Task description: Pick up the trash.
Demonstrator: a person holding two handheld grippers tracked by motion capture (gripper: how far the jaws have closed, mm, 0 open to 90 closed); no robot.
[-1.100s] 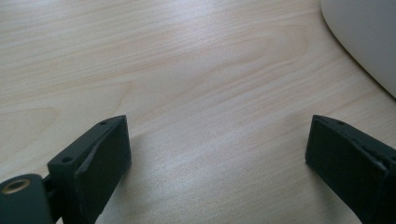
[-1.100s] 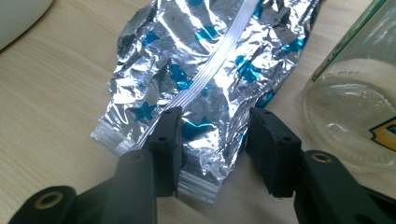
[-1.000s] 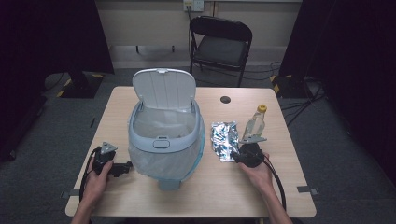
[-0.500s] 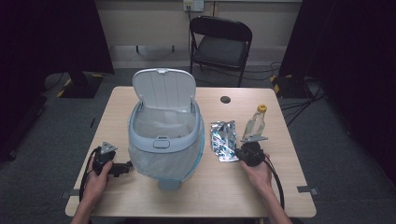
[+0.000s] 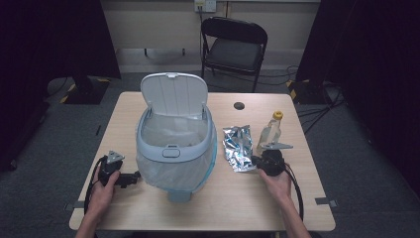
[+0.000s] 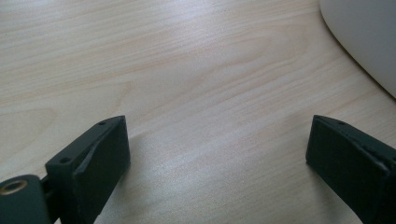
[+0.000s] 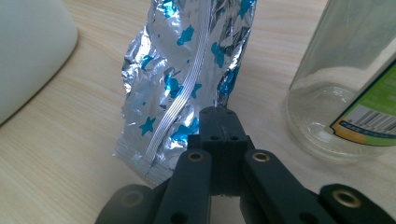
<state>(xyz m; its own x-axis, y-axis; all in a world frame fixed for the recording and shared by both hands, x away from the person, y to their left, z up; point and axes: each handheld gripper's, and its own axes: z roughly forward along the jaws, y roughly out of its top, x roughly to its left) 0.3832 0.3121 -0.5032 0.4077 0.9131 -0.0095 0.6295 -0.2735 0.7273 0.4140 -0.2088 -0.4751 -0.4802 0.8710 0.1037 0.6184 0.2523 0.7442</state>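
Right gripper [image 7: 219,114] seen clamped tight on the near edge of the silver foil wrapper [image 7: 187,79] — jaws just closed, left gripper [image 6: 217,154] spread wide over bare table [image 6: 187,70], clear bottle [image 7: 345,79] at two o'clock of the wrapper, open bin [image 5: 174,141] at nine o'clock.

Light falls from above onto my worktop [image 5: 247,208] and leaves the room around it dark. Up close, glare streaks the wood and sparkles on the foil wrapper [image 7: 187,70]; my nearest black jaws blur softly.

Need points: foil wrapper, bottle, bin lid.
foil wrapper [image 7: 180,79], right gripper view, on its centre seam.
bottle [image 5: 270,133], high view, on its clear body.
bin lid [image 5: 173,94], high view, on the raised lid's inner face.
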